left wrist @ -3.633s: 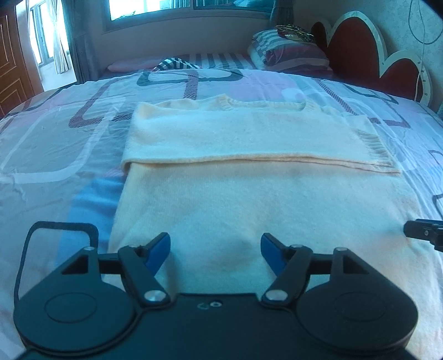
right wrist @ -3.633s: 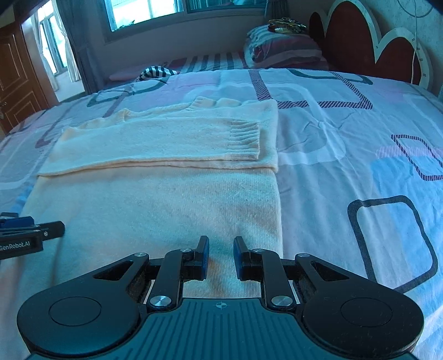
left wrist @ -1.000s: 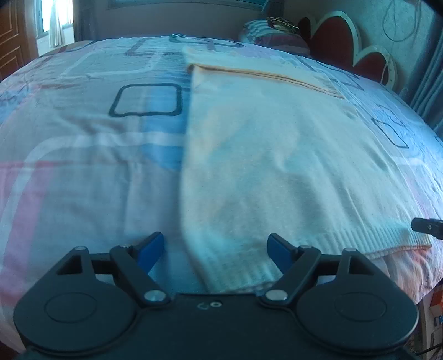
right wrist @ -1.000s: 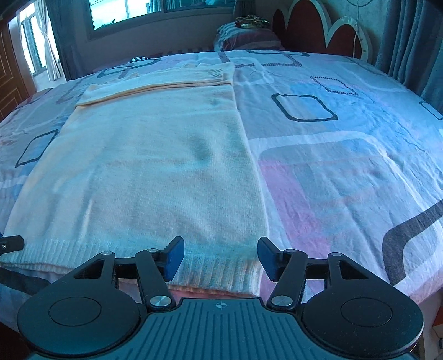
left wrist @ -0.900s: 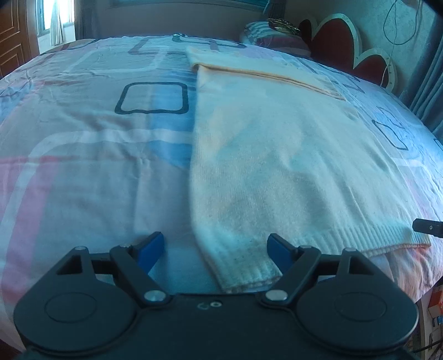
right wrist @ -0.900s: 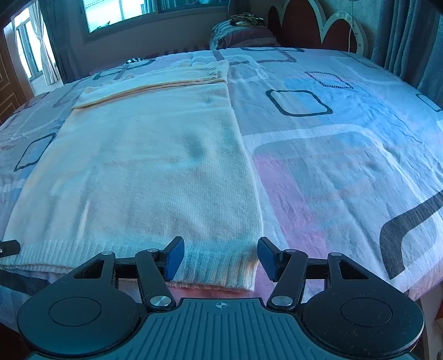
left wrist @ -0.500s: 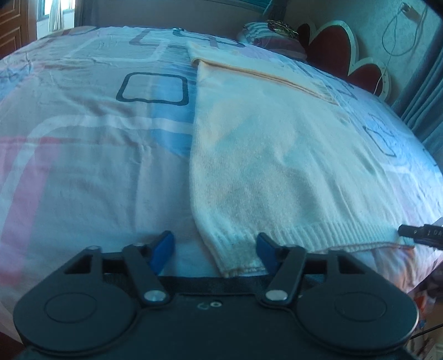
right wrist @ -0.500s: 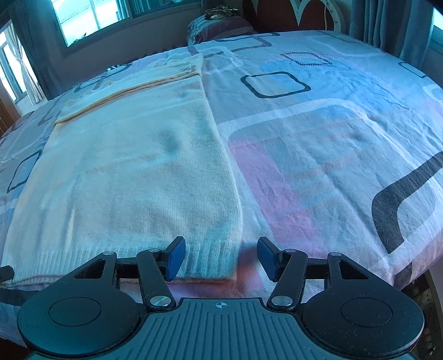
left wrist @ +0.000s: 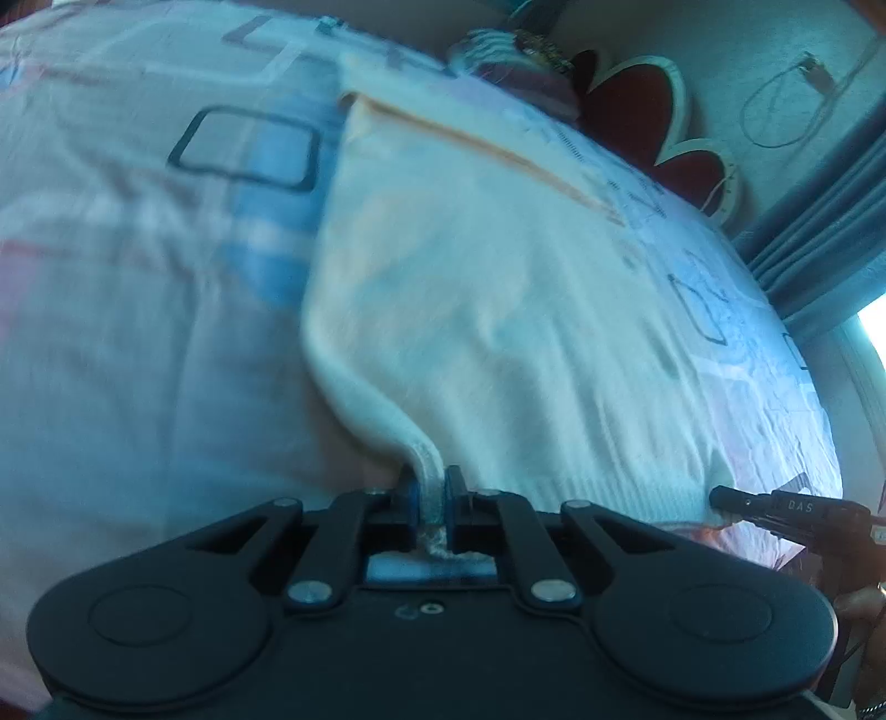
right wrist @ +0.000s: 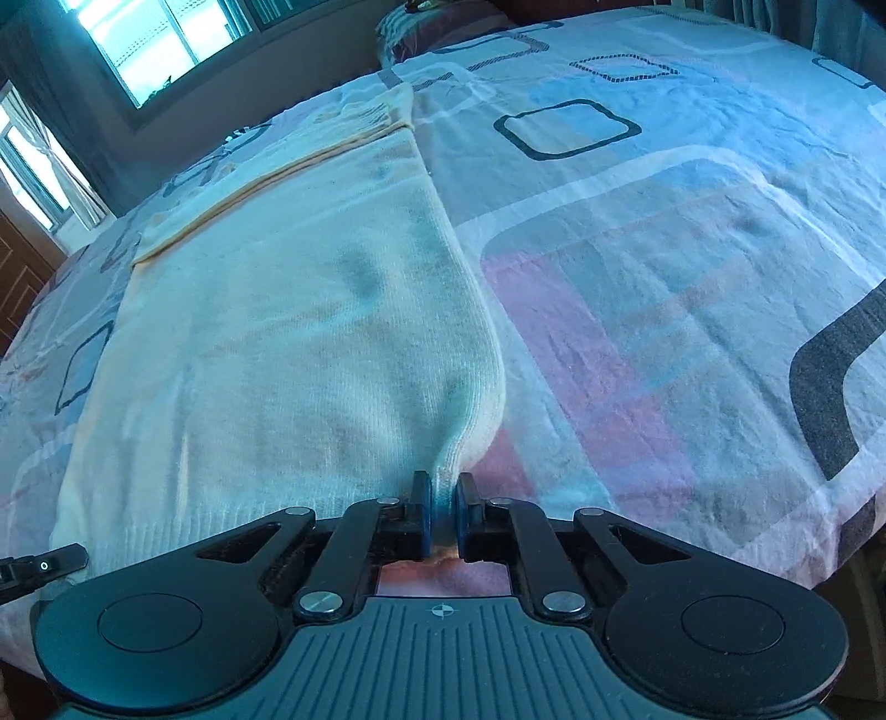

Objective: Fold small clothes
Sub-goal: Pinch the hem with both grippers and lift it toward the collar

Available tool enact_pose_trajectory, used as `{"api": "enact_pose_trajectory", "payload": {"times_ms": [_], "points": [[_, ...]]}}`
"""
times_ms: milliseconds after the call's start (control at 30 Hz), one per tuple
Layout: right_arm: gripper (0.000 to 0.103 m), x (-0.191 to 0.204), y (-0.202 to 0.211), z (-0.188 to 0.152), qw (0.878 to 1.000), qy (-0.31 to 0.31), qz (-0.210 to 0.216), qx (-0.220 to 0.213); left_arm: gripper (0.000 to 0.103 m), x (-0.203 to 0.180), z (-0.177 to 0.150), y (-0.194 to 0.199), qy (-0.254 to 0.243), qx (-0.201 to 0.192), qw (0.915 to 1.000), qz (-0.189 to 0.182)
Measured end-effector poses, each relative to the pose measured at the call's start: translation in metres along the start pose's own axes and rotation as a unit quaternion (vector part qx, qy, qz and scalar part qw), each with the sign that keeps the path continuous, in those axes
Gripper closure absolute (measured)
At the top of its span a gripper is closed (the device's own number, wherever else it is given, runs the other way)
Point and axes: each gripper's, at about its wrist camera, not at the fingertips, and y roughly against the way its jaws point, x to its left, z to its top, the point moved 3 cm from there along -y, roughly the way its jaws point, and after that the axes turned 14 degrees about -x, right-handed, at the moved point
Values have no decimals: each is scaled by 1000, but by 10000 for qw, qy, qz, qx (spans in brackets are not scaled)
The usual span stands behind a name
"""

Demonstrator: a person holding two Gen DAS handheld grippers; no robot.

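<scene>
A cream knitted sweater (left wrist: 498,310) (right wrist: 288,332) lies flat on the bed, its sleeves folded across the far end. My left gripper (left wrist: 431,493) is shut on the near left corner of the ribbed hem, and the cloth rises in a pinched ridge between the blue pads. My right gripper (right wrist: 441,498) is shut on the near right hem corner in the same way. Each gripper's tip shows in the other's view, at the hem's opposite corner: the right one (left wrist: 736,501) and the left one (right wrist: 50,562).
The bedspread (right wrist: 692,277) is pale with pink, blue and dark square outlines, and its near edge drops off just below the hem. Pillows (left wrist: 515,61) and a red scalloped headboard (left wrist: 653,116) stand at the far end. Curtains (left wrist: 830,221) hang on the right. A window (right wrist: 166,33) lies beyond the bed.
Both grippers have gone from open around the hem corners to shut on them, and the cloth now puckers up at each pinch. Both wrists have rolled, tilting the views.
</scene>
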Motion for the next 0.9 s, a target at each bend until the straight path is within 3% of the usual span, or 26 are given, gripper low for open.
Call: {"api": "enact_pose_trajectory", "payload": {"times_ms": [433,900], "points": [[96,47,-15,98,9936,472,579,-849,97,-22,95,-17,-295,-1050,9940,-73],[96,70,-112,210,9872,409,850,-1290,97,-27,188,-98,-256,-1703,9850,103]]}}
